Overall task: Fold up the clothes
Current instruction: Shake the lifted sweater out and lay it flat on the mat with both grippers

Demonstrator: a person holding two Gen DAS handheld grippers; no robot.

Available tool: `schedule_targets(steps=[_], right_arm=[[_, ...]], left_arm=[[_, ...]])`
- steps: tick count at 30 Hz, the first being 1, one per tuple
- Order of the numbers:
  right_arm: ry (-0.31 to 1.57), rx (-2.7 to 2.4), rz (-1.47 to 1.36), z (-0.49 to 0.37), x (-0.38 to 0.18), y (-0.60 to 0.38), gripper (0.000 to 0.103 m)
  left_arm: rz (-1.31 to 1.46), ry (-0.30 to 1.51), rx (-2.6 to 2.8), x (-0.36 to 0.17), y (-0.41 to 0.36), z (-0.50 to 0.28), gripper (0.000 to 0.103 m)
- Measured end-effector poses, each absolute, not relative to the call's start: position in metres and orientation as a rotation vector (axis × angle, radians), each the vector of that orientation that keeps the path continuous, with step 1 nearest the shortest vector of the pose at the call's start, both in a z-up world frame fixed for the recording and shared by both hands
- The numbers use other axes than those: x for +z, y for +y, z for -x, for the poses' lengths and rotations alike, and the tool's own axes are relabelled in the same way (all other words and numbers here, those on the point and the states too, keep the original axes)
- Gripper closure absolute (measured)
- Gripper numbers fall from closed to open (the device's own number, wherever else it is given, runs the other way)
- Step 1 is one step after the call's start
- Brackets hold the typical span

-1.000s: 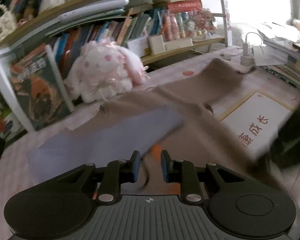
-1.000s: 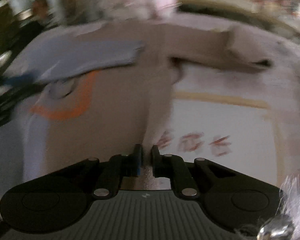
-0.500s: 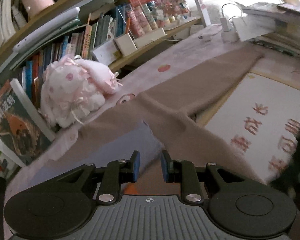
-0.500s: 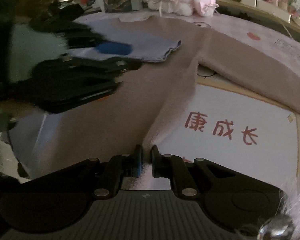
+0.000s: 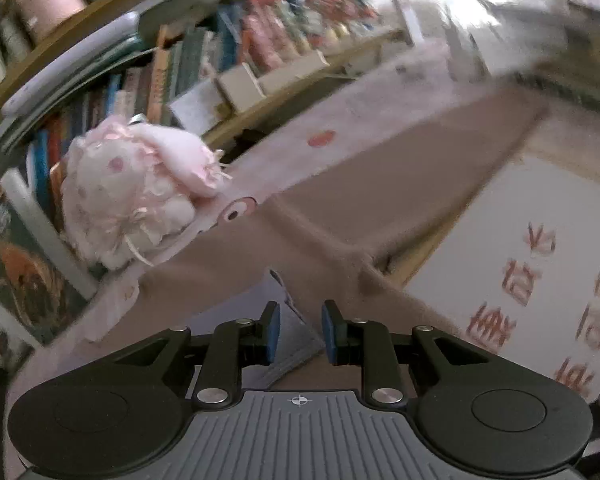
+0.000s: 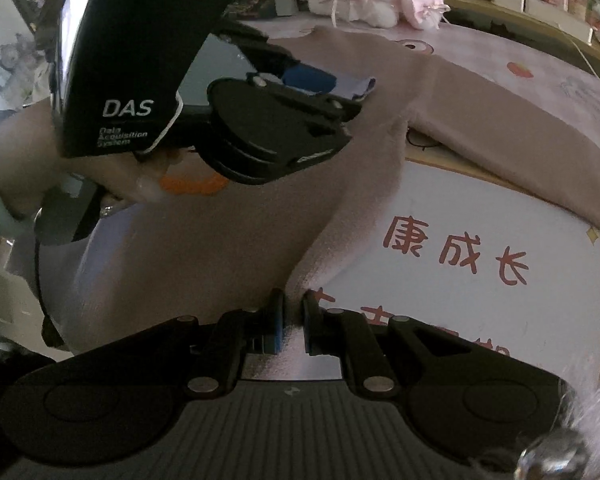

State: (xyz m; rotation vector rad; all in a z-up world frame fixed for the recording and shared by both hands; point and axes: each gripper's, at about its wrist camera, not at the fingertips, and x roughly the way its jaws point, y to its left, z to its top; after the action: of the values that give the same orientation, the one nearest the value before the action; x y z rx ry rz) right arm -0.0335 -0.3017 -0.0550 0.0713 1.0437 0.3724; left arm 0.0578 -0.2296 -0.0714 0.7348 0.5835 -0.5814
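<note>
A tan-brown sweater [image 6: 236,240] lies spread on the table, one sleeve [image 6: 512,140] stretched to the right; it also shows in the left wrist view [image 5: 340,220]. A lavender cloth [image 5: 228,316] lies by its neckline. My right gripper [image 6: 294,320] is shut on the sweater's side edge near the hem. My left gripper [image 5: 296,332] is slightly open over the sweater's shoulder and the lavender cloth's corner, holding nothing I can see; it also appears in the right wrist view [image 6: 340,92].
A white mat with red Chinese characters [image 6: 480,248] lies under the sweater. A pink plush toy [image 5: 140,184] sits at the back beside a bookshelf [image 5: 220,52]. The pink tablecloth [image 5: 360,120] covers the table.
My left gripper has moved forward over the sweater towards the shoulder and sleeve. My right gripper keeps its hold on the sweater edge and has barely moved.
</note>
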Motion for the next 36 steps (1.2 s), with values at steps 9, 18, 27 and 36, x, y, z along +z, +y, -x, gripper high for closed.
schedule_targets(steps=[9, 18, 27, 36], right_arm=[[1.027, 0.229, -0.117, 0.042, -0.054, -0.289, 0.094], [1.017, 0.118, -0.106, 0.043, -0.054, -0.274, 0.093], [1.012, 0.022, -0.114, 0.041, -0.053, -0.263, 0.093], [1.005, -0.055, -0.085, 0.042, -0.053, -0.251, 0.093]], left_arm=[[-0.634, 0.506, -0.449, -0.058, -0.182, -0.076, 0.100], [-0.216, 0.543, 0.035, 0.024, 0.083, -0.111, 0.101], [-0.203, 0.545, 0.311, 0.015, 0.201, -0.115, 0.101], [-0.283, 0.532, 0.405, 0.015, 0.241, -0.110, 0.095]])
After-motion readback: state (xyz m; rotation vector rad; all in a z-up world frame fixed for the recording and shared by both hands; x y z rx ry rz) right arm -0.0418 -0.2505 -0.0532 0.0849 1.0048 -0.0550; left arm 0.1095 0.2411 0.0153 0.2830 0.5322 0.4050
